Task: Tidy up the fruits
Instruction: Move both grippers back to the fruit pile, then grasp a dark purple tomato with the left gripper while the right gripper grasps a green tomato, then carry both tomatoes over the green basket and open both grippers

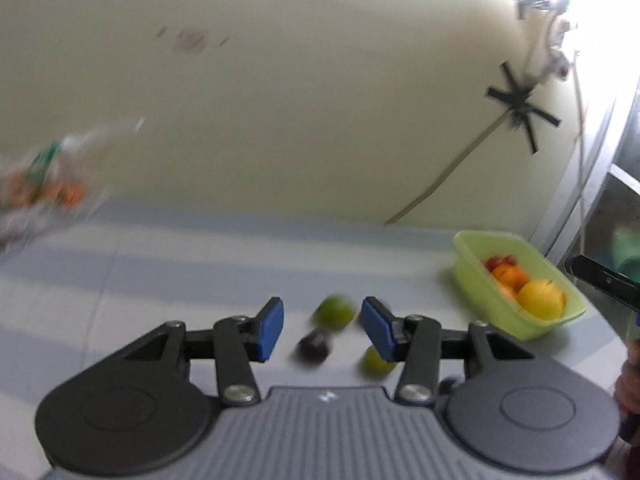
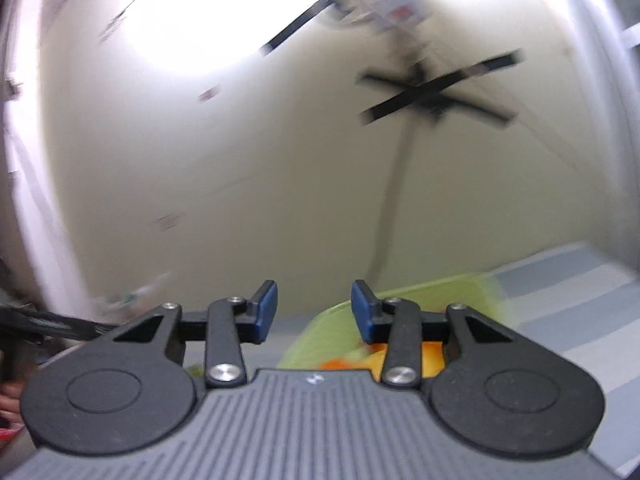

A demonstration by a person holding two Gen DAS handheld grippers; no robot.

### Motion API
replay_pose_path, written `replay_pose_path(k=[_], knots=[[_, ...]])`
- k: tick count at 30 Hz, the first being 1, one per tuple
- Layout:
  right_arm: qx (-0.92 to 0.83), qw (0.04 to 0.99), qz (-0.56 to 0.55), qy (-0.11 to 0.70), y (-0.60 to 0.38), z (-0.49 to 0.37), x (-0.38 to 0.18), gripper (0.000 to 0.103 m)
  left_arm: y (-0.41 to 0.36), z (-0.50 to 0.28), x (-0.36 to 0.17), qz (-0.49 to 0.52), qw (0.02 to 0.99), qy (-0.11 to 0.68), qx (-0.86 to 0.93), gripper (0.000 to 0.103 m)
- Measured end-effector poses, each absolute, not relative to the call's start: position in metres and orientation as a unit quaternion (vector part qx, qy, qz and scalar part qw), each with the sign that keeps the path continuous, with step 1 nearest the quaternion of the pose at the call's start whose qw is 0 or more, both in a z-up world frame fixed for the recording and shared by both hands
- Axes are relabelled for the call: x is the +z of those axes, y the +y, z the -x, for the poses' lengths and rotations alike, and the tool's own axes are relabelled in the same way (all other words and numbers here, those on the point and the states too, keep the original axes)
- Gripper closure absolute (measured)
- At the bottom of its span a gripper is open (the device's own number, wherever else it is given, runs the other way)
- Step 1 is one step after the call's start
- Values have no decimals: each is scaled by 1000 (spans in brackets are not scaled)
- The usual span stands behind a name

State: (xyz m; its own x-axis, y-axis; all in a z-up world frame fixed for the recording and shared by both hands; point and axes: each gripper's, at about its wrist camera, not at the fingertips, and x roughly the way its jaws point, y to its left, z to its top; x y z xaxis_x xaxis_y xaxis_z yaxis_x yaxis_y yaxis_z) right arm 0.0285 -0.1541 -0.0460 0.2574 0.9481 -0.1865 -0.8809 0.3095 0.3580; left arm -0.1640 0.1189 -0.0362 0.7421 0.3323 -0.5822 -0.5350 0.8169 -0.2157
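Note:
In the left wrist view my left gripper (image 1: 322, 330) is open and empty above the table. Beyond its blue pads lie a green lime (image 1: 335, 312), a dark plum (image 1: 315, 347) and a second small green fruit (image 1: 374, 362). A lime-green tub (image 1: 472, 268) at the right holds a yellow lemon (image 1: 542, 298), an orange (image 1: 512, 276) and red fruit (image 1: 498, 261). In the right wrist view my right gripper (image 2: 314, 312) is open and empty above the same green tub (image 2: 332, 332), where orange and yellow fruit (image 2: 430, 350) shows under its fingers.
A clear plastic bag with orange fruit (image 1: 52, 184) lies blurred at the table's far left. The cream wall (image 1: 300, 100) stands behind the table. The other gripper's dark body (image 1: 604, 280) shows at the right edge. The striped tablecloth (image 2: 572, 300) runs right of the tub.

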Motion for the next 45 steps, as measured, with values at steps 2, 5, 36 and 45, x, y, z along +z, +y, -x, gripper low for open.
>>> replay_pose_path(k=[2, 5, 36, 45], knots=[[607, 769, -46, 192, -136, -5, -45, 66, 125, 165, -47, 209, 911, 270, 233, 56], [631, 749, 36, 199, -104, 31, -49, 66, 133, 155, -59, 240, 907, 268, 217, 53], [615, 753, 147, 182, -95, 86, -63, 76, 80, 182, -60, 254, 930, 243, 108, 78], [497, 854, 31, 150, -159, 5, -36, 76, 54, 86, -11, 244, 942, 227, 42, 78]])
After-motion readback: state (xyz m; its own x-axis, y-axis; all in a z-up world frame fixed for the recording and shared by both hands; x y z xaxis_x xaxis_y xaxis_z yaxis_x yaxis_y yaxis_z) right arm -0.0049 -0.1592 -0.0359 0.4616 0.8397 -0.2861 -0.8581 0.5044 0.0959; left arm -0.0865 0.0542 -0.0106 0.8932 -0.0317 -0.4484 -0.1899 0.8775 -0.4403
